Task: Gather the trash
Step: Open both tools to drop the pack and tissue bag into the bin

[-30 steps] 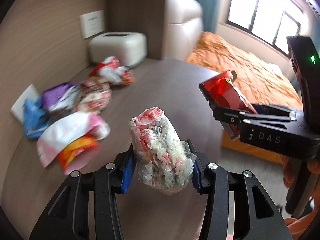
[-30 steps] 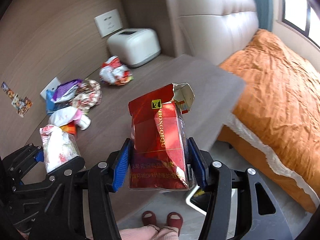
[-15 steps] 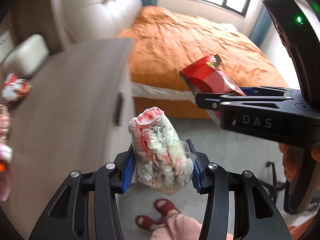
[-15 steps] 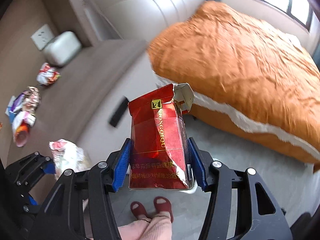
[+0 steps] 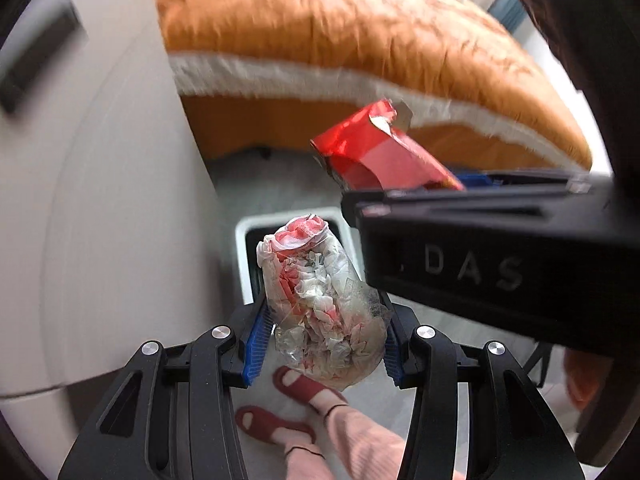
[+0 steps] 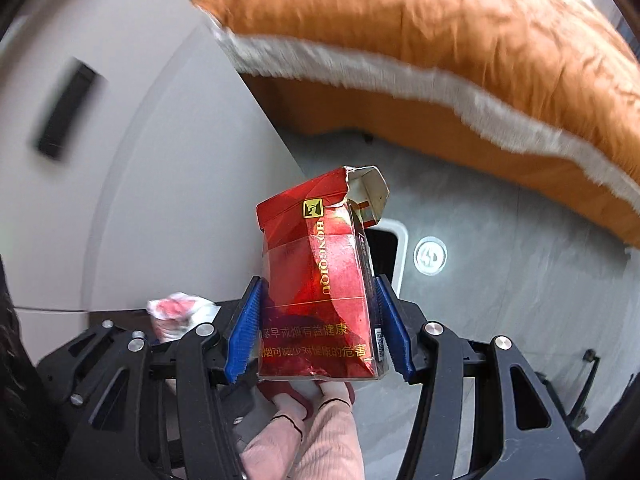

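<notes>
Left gripper: blue-padded fingers clamped on either side of a crumpled clear plastic wrapper, white with red print, held upright and bulging above the pads. Held over the floor, directly above the near edge of the trash bin.

Right gripper: blue pads pressed against both sides of a torn red cigarette pack, upright, gold lettering down its front, flip lid ripped open at the top right. Held just above and in front of the trash bin; the pack hides most of the bin's opening in this view.

Right gripper as seen from the left wrist view: black body marked "DAS", just right of the bin and above it, the red pack sticking out past its fingers towards the bed.

Trash bin: white rounded rim, dark interior, standing on grey floor.

Cabinet: pale grey front with a dark recessed handle, immediately left of the bin.

Bed: orange cover with white fringe along the edge, beyond the bin and overhanging the floor.

Round floor fitting: white, just right of the bin.

Person's feet: red sandals, pink trouser legs, on the near side of the bin, below both grippers.
</notes>
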The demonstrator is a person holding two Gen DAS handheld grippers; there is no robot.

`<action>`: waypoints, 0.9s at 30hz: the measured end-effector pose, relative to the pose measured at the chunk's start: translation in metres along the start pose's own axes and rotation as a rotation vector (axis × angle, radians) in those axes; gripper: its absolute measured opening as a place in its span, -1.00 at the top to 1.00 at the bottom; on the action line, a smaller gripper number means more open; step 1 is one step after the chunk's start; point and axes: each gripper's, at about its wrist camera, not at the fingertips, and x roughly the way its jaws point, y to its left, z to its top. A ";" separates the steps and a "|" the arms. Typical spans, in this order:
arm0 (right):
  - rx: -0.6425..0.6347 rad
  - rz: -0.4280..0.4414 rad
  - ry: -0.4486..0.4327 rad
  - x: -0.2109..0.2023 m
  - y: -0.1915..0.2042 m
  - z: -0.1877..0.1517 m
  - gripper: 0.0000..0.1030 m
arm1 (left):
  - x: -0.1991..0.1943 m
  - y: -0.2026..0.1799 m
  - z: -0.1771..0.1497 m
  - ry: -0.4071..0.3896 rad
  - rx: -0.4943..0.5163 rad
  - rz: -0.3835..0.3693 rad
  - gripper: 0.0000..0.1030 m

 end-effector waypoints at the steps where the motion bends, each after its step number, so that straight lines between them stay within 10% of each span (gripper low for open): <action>1: 0.004 0.001 0.012 0.017 -0.004 -0.001 -0.10 | 0.021 0.003 -0.004 0.010 -0.002 -0.005 0.11; 11: -0.002 -0.021 0.104 0.180 -0.046 -0.010 -0.18 | 0.164 0.028 -0.015 0.076 -0.089 -0.036 0.04; 13: -0.010 -0.031 0.113 0.195 -0.053 -0.011 -0.81 | 0.186 0.035 -0.021 0.106 -0.113 -0.052 -0.90; 27: -0.044 -0.090 0.101 0.192 -0.067 -0.004 -0.91 | 0.190 0.045 -0.022 0.129 -0.125 0.004 -0.90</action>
